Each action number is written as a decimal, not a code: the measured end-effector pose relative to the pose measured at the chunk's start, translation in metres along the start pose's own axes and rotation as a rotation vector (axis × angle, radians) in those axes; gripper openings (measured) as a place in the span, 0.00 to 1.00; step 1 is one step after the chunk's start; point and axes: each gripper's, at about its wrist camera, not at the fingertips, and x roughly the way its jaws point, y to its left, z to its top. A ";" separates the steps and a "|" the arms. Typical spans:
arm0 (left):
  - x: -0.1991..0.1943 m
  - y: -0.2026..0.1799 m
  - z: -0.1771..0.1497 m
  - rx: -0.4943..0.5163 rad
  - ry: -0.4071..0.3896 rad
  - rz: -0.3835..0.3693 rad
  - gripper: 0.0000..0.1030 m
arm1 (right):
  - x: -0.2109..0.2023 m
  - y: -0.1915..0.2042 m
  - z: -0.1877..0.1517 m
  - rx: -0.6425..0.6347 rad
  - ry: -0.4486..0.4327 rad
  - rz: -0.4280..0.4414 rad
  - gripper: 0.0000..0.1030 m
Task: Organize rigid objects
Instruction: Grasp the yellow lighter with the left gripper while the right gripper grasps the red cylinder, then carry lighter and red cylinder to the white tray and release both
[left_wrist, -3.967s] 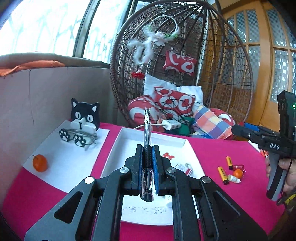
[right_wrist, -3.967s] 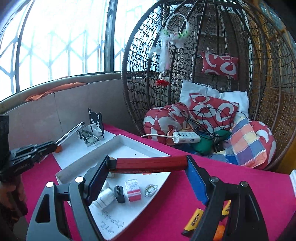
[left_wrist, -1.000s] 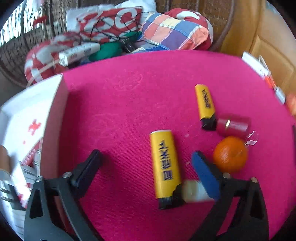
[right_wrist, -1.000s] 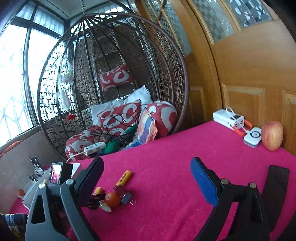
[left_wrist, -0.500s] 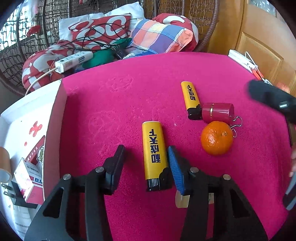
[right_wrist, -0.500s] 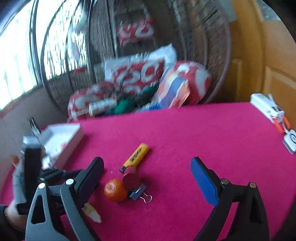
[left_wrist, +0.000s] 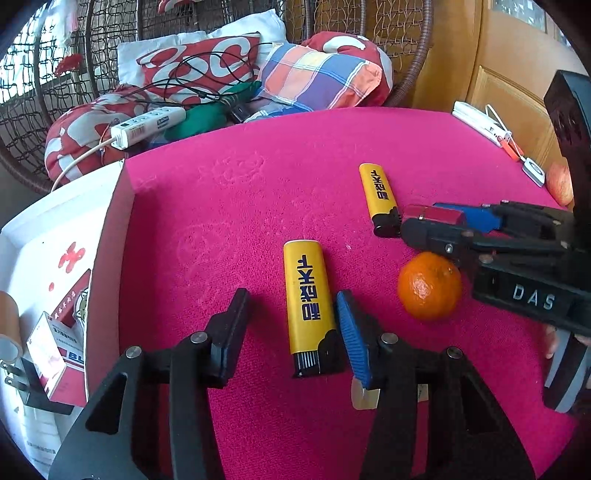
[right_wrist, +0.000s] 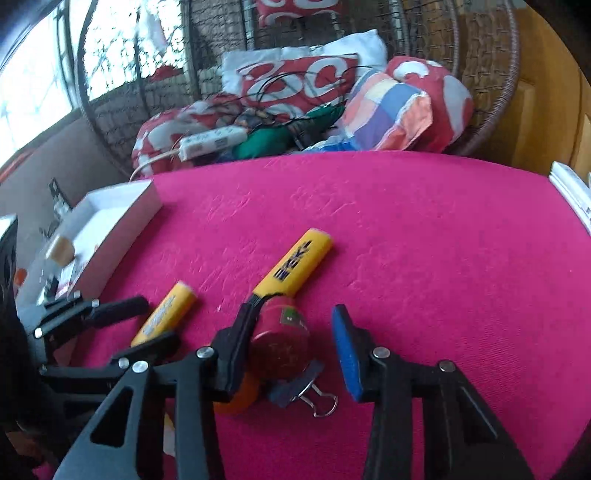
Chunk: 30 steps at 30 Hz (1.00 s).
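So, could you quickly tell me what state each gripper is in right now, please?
Left gripper: open, straddling the near yellow lighter, not yet gripping.
Right gripper: open around the red cylinder, holding nothing.

- You see the near lighter at lower centre, the far lighter upper right of it.
- The orange sits right; the tray lies at the left edge.
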 end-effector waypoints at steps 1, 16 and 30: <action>-0.001 -0.001 0.000 0.004 -0.003 -0.002 0.37 | -0.001 0.002 0.000 -0.010 -0.003 0.017 0.30; -0.062 -0.001 -0.010 -0.031 -0.188 -0.041 0.23 | -0.082 0.008 -0.002 0.054 -0.261 0.040 0.27; -0.222 0.032 0.001 -0.062 -0.581 0.055 0.23 | -0.198 0.039 0.006 0.038 -0.609 0.105 0.27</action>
